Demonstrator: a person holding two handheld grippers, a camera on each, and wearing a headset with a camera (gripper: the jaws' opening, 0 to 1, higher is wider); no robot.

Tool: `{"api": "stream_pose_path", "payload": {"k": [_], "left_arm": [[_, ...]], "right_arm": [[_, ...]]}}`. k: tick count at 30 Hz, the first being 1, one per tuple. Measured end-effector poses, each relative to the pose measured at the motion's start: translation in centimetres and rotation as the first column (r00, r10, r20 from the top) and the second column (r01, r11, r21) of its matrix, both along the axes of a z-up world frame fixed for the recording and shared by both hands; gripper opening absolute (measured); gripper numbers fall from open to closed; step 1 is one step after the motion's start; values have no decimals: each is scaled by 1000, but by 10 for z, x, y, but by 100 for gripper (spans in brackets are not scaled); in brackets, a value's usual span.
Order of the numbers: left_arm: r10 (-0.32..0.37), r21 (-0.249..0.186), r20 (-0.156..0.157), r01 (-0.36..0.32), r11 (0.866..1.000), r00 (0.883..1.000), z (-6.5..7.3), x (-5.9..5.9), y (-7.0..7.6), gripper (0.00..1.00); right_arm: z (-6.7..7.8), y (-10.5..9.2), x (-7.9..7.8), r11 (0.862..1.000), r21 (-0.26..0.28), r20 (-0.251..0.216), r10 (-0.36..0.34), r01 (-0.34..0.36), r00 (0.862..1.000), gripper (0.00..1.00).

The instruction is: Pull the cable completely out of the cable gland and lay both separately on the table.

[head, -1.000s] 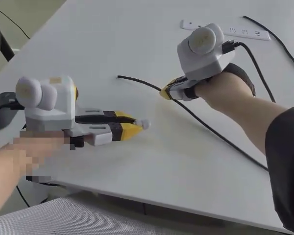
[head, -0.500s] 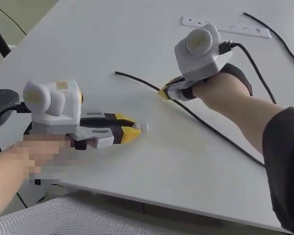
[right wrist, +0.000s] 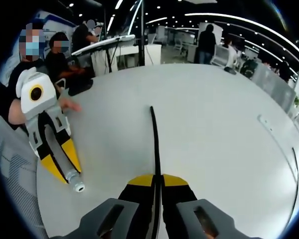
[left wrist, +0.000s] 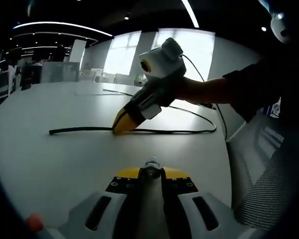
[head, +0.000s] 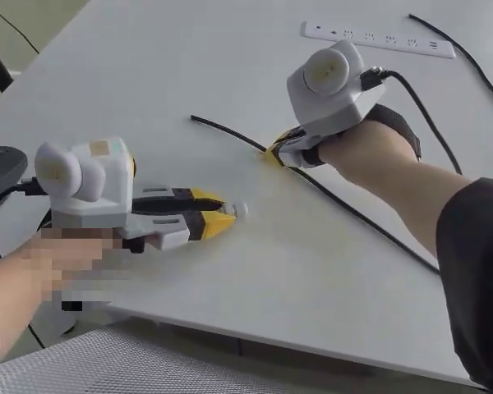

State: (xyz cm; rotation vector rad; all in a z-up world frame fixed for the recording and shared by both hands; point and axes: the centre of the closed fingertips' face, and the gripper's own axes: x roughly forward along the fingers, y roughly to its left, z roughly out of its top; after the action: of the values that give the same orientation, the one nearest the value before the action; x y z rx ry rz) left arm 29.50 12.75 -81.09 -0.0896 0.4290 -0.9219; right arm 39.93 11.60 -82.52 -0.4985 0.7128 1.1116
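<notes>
Black cable (head: 230, 131) runs diagonally across the table (head: 148, 66), free end toward the far left corner; your right gripper (head: 273, 154) is clamped on it. Cable gland (head: 241, 210), pinched in your left gripper (head: 226, 215), is apart from it, nearer the front edge.

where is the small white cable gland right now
The small white cable gland sits pinched at the tips of the left gripper, near the centre of the head view, clear of the thin black cable held by the right gripper.

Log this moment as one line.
left gripper: shut on gland | right gripper: shut on cable | cable: out of gland, on table
</notes>
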Motion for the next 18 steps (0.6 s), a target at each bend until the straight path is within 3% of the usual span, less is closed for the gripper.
{"api": "stream_pose_path", "payload": {"k": [1,2,3,4,5,8,18], "left_arm": [[-1,2,-2,1,1000,1000,-1,0,0,16],[-7,34,-15,8,999,1000,-8,-2,1,16],[-23,29,54,22,999,998,1,-1,-2,16],[-17,23,10,16,1000,1000,-2,-6,-2,16],[-22,16,3,22,1000,1000,-2,-8,-2,16],[-24,15,5,24,1000,1000,-2,-9,-3,16],[13,-12,14,-13,1000,1000,6,-4,4,29]], "right_arm": [[0,0,0,1000,3,-4,-1,1,1000,0],[0,-1,0,1000,2,-6,-1,1,1000,0],[0,-1,0,1000,1,-4,1,-1,1000,0],[0,-1,0,1000,3,-5,2,-2,1000,0],[1,-1,-1,1000,5,-9,1,-1,1000,1],[2,1,-4,999,40,-46,-16,17,999,8],[5,-4,-7,998,52,-35,-26,28,999,19]]}}
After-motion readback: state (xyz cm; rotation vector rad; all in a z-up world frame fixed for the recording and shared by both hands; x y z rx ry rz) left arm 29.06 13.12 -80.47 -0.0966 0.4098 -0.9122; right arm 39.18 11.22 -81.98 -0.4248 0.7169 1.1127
